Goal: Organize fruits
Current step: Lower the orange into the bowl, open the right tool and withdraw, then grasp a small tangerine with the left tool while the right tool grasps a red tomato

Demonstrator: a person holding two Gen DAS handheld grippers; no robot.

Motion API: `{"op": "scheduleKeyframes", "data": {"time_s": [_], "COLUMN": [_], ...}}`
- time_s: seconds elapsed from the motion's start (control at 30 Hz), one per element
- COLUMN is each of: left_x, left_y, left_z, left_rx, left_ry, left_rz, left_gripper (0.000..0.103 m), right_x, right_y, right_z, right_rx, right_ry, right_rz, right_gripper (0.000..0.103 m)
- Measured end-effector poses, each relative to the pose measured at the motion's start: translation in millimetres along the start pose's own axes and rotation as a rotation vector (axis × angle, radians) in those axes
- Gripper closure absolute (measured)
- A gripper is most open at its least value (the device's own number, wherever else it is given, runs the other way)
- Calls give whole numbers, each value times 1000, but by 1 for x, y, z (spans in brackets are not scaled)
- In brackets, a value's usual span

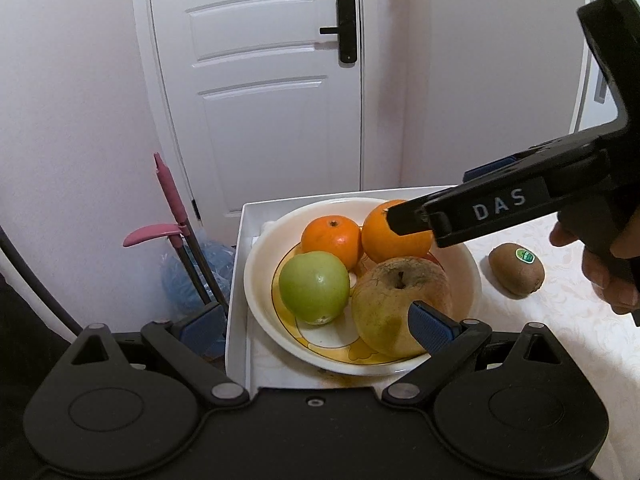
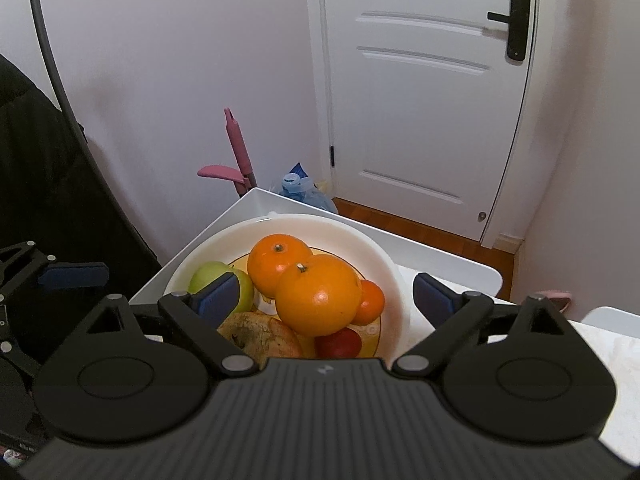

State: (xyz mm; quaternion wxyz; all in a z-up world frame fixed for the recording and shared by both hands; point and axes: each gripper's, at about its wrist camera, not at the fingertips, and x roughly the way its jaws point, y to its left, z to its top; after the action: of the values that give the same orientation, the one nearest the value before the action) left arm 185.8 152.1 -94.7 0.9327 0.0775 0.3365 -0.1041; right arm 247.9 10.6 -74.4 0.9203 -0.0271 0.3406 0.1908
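Bowl (image 1: 466,276) held two oranges (image 2: 318,294), green apple (image 1: 314,286), brown pear (image 1: 394,304). Kiwi (image 1: 516,268) lay beside it. Left gripper (image 1: 316,324) and right gripper (image 2: 326,294) stood apart, empty

A white panelled door (image 1: 260,80) fills the upper centre of the left wrist view, with a black lever lock (image 1: 346,30) on its right side. Pale walls (image 1: 72,80) flank it. A pink-handled mop (image 1: 172,208) leans at lower left. In the right wrist view, wooden floor (image 2: 420,228) shows below the door.
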Motion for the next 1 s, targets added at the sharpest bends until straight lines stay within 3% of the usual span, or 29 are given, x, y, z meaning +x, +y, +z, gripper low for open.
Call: {"op": "scheduleKeyframes", "data": {"time_s": [0.5,1.0], "left_x": [-42,-78], "left_y": [-30,-129], "left_z": [9,19], "left_rx": [-38,-67], "left_ry": [-34,-59], "left_rz": [5,4], "left_gripper": [2,2], "right_x": [-87,-186], "right_y": [-28,-126], "right_z": [-18,-71], "right_rx": [60,128], "right_ry": [-52,-65], "right_rz": [-54,-153], "right_gripper": [0,0]}}
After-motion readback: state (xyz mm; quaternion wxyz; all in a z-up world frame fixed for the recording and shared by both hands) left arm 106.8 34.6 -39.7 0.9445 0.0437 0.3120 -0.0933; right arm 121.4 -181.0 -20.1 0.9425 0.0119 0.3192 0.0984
